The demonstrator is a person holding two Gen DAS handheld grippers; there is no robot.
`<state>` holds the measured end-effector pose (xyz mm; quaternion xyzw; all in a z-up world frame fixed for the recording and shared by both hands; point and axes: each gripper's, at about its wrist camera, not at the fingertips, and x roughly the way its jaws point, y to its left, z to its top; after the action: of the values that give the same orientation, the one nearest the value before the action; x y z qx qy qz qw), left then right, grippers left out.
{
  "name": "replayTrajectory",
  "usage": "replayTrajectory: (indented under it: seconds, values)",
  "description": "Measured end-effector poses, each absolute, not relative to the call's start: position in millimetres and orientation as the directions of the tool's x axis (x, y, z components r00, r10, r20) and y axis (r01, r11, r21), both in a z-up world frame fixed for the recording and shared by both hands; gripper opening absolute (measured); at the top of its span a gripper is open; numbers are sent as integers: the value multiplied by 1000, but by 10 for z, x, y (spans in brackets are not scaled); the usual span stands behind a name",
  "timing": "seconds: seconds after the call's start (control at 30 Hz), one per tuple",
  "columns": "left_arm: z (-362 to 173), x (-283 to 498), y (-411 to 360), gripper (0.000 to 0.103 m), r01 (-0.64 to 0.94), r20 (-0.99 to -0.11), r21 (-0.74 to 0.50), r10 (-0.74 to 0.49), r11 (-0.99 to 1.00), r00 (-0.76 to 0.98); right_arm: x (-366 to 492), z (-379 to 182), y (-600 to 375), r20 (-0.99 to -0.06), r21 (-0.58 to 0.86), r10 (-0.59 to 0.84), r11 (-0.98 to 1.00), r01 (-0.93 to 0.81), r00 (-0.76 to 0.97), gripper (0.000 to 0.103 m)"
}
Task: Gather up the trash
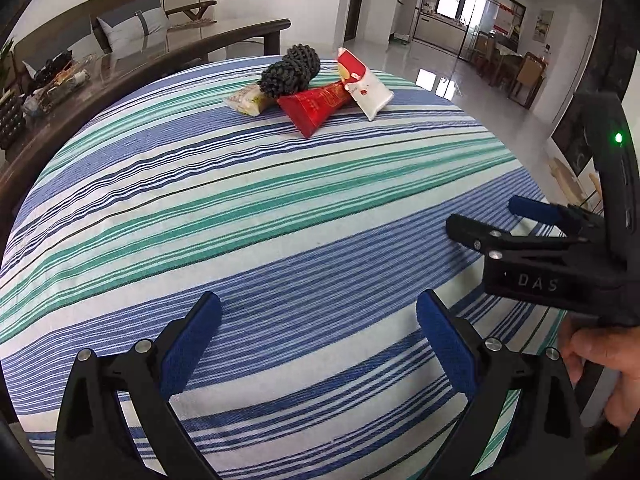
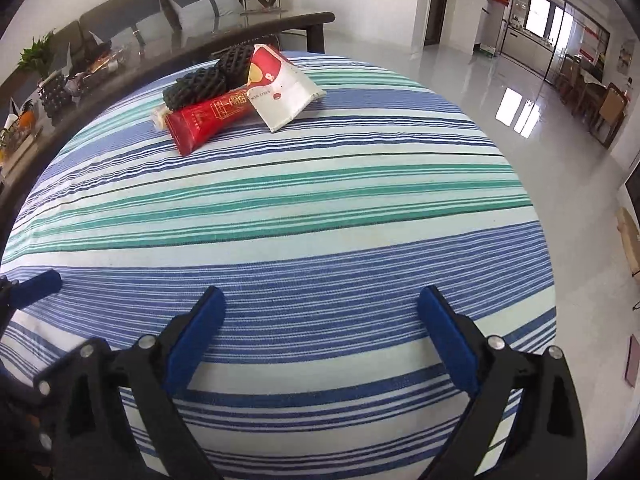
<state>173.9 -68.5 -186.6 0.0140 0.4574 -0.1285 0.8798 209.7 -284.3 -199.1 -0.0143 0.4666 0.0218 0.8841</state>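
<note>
Trash pile point(image 1: 308, 84) sits at the desk's point(image 1: 280, 208) far side. We hold left hand-held gripper point(image 1: 318, 330) and right hand-held gripper point(image 2: 320, 328) released, both empty.

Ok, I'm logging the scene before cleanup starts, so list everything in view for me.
black foam net: 1, black, far side of table, top of pile
red wrapper: 1, red, front of pile
white-and-red packet: 1, right of pile, leaning on the red wrapper
pale wrapper: 1, cream, left of pile
striped tablecloth: 1, blue, green, white, covers table
sofa: 1, dark, behind table
left gripper: 1, black with blue pads, open
right gripper: 1, same, open
</note>
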Motion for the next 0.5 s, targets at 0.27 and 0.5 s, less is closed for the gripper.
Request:
replayTrajectory:
  seconds: [0.27, 0.5]
  values:
    - [-1677, 2123, -300, 97, 171, -795, -202, -263, 965, 546, 2115, -2002, -2852, -829, -1, 27, 999, -51, 558, 98]
    - [-1672, 3083, -289, 94, 285, -847, 8, -145, 958, 512, 2103, -2003, -2867, -830, -3, 26, 999, -51, 558, 98]
